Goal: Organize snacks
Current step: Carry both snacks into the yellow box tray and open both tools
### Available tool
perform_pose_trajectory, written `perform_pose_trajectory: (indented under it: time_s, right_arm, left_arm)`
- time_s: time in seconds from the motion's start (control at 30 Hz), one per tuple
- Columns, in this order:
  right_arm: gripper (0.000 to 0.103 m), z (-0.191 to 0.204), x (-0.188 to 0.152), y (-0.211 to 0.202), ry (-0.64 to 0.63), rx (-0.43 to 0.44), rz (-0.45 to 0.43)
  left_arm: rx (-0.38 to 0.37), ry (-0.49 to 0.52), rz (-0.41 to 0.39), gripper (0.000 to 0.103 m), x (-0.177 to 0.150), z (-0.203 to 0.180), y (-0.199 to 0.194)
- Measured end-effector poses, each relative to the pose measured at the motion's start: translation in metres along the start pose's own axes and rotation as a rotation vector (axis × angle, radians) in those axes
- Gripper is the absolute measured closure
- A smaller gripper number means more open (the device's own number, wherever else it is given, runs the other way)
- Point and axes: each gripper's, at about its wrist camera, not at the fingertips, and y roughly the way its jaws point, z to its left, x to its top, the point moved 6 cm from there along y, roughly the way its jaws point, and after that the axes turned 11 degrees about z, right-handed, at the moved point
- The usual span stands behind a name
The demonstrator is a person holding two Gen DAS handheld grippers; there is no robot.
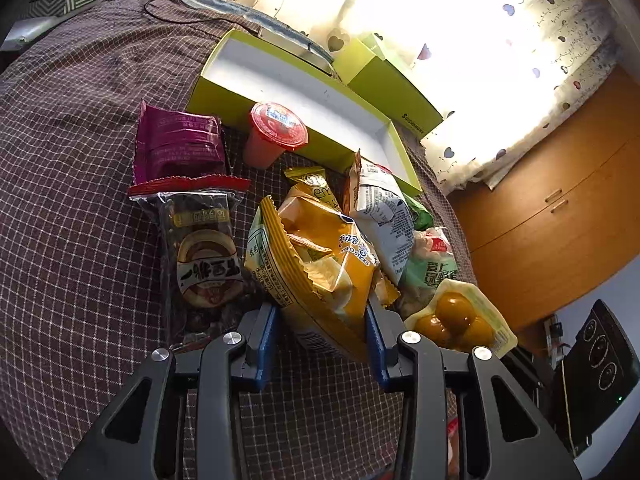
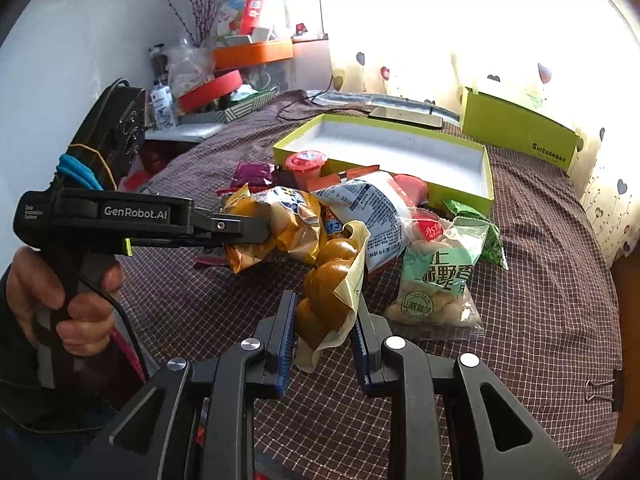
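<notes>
A pile of snacks lies on the checked cloth in front of an open lime-green box (image 1: pixel 362 146) (image 2: pixel 486 178). My left gripper (image 1: pixel 322 340) is shut on a yellow chip bag (image 1: pixel 316 256), which also shows in the right wrist view (image 2: pixel 280 232) with the left gripper (image 2: pixel 256 230) on it. My right gripper (image 2: pixel 325 340) is shut on a pack of brown braised eggs (image 2: pixel 332 284); the pack also shows in the left wrist view (image 1: pixel 460 318). A red jelly cup (image 1: pixel 276 130) (image 2: pixel 306 164), a purple packet (image 1: pixel 178 144) and a dark cake packet (image 1: pixel 204 256) lie nearby.
A white-and-blue bag (image 2: pixel 368 204), a green-white bag (image 2: pixel 440 280) and a green packet (image 2: pixel 472 224) lie in the pile. The box lid (image 2: pixel 520 132) stands by the curtain. Cluttered shelves (image 2: pixel 240 64) sit at the back left. A binder clip (image 2: pixel 600 388) holds the cloth's right edge.
</notes>
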Motion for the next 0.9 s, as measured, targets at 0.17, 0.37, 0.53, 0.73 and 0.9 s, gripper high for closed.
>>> perform_pose_trajectory:
  time_s: [0.17,0.37,0.53,0.73,0.9]
  right_arm:
    - [0.080,-0.002,0.010,-0.007,0.005,-0.005,-0.032]
    - [0.080,-0.011,0.027,-0.015,0.026,-0.010,-0.078]
    - [0.080,-0.018,0.041,-0.017,0.040,-0.012,-0.103]
    - [0.080,-0.022,0.060,-0.019,0.031,-0.016,-0.130]
    - [0.080,-0.028,0.079,-0.020,0.028,-0.022,-0.147]
  left_arm:
    - [0.033,0.042,-0.060,0.064,-0.001,-0.007,-0.020]
    - [0.079,0.106,-0.121,0.064,0.005,-0.019,-0.036]
    - [0.133,0.162,-0.162,0.064,0.016,-0.030,-0.045]
    - [0.200,0.213,-0.209,0.064,0.036,-0.039,-0.054]
    - [0.225,0.238,-0.228,0.064,0.053,-0.044,-0.057]
